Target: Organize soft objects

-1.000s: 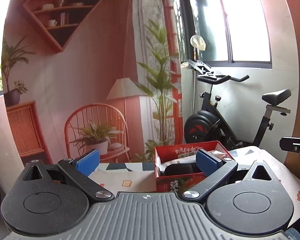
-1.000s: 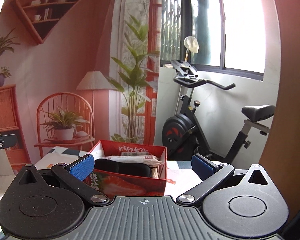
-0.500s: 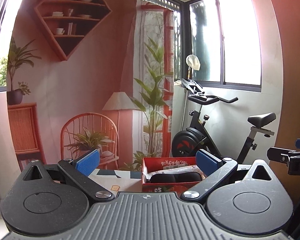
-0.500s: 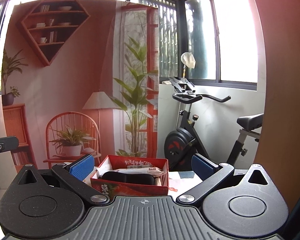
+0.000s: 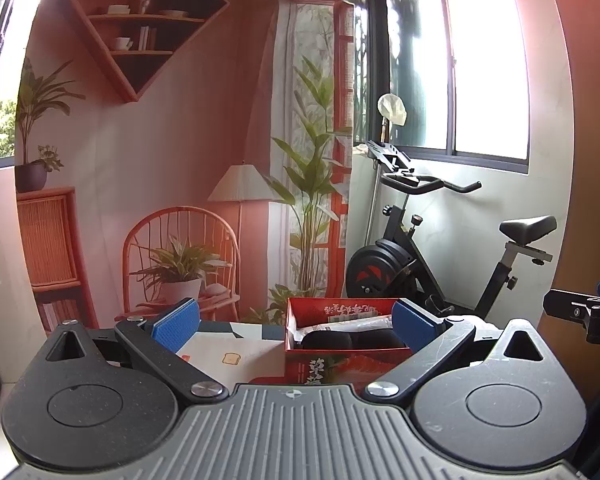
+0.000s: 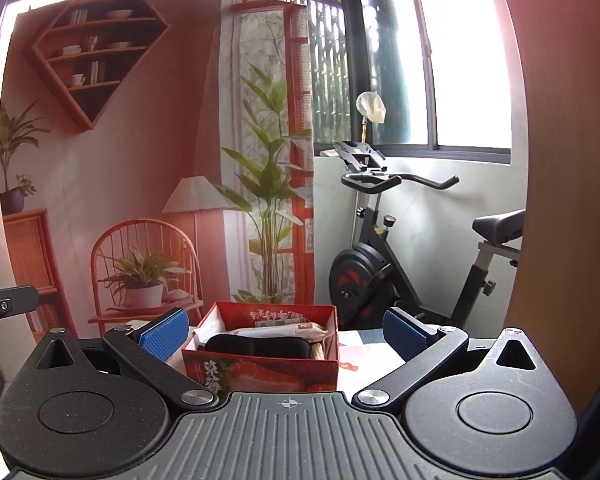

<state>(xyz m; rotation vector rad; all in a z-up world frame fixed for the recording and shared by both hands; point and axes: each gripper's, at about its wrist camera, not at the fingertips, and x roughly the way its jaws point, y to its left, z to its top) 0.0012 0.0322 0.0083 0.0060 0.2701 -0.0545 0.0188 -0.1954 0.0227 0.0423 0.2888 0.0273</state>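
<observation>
Holding: neither gripper carries anything.
Left gripper [image 5: 296, 322]: fingers spread wide, level over the worktop [image 5: 220, 350].
Right gripper [image 6: 286, 330]: fingers spread wide too.
Box [image 6: 260, 368]: red, near the worktop's far edge, large Chinese characters on its front and printing on the inner back wall, too small to read.
Pad [image 6: 258, 346]: black, soft, lying inside the box before a white packet [image 6: 278, 330].

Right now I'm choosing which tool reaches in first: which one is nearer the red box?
Roughly equal, and I can't pick one. The left tool faces the red box slightly to its right; the right tool has it slightly left. Both hold back, open.
</observation>
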